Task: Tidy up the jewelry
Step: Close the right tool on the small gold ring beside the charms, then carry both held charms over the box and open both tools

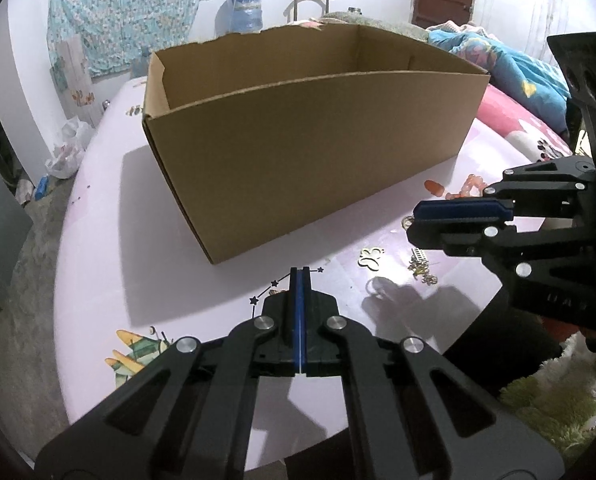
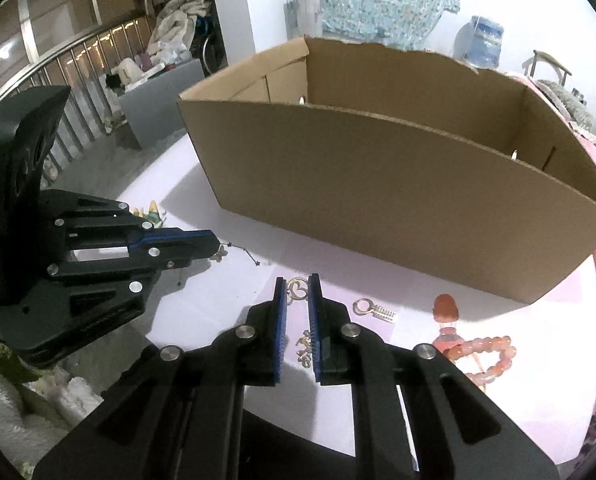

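The round pink bench (image 1: 137, 240) carries an open cardboard box (image 1: 298, 152), which sits on the far side with its long axis running left to right. Its near wall stands between both tools and its inside. Nothing can be seen lying in it from here.

The left gripper (image 1: 300, 276) hangs over bare bench near the box's corner, fingers pressed together on nothing. The right gripper (image 2: 297, 279) is over the jewelry on the right, so it is the nearer hand. Its fingers are drawn in to a narrow gap, and the gold heart charm (image 2: 296, 290) spans that gap at the tips, apparently pinched, with its chain trailing toward the near side.

An orange bead bracelet (image 2: 486, 354) and a ladder charm (image 2: 382, 314) lie further right, untouched. The held piece likely has to go up and over the near wall.
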Motion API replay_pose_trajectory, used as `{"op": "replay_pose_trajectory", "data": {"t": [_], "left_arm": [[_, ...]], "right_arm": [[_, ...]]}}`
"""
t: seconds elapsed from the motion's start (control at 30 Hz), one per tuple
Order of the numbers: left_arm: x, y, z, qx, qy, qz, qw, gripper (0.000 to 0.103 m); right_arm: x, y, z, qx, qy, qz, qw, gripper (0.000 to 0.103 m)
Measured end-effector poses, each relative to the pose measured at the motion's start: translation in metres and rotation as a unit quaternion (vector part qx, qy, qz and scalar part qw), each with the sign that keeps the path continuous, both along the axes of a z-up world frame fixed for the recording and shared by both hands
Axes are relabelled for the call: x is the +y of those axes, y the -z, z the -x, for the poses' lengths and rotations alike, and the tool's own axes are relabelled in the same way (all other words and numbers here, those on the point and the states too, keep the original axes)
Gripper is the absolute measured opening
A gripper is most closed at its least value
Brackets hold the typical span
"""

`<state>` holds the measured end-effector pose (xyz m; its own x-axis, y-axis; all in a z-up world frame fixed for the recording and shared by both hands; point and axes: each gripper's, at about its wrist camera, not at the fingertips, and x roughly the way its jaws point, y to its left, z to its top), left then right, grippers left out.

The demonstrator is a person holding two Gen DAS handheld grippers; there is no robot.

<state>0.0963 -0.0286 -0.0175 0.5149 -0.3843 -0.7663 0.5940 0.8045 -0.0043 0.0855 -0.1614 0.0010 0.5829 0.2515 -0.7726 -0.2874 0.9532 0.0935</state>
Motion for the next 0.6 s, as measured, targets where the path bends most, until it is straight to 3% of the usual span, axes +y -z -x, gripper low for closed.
{"op": "replay_pose_trajectory", "data": {"t": [0.27, 0.43, 0.6], "left_arm": [[0.006, -0.003, 0.005, 0.008, -0.011, 0.003, 0.9999, 0.000], [0.012, 0.007, -0.007, 0.033, -0.020, 0.008, 0.9992, 0.009], [0.010, 0.020, -0.021, 0.053, -0.021, -0.003, 0.9984, 0.011]], "right_arm": [[-0.002, -0.005, 0.008, -0.014, -0.002, -0.013, 1.000, 0.011], [-0.002, -0.004, 0.010, -0.012, -0.004, -0.025, 1.000, 0.011], [-0.002, -0.004, 0.008, -0.011, -0.001, -0.030, 0.999, 0.011]]}}
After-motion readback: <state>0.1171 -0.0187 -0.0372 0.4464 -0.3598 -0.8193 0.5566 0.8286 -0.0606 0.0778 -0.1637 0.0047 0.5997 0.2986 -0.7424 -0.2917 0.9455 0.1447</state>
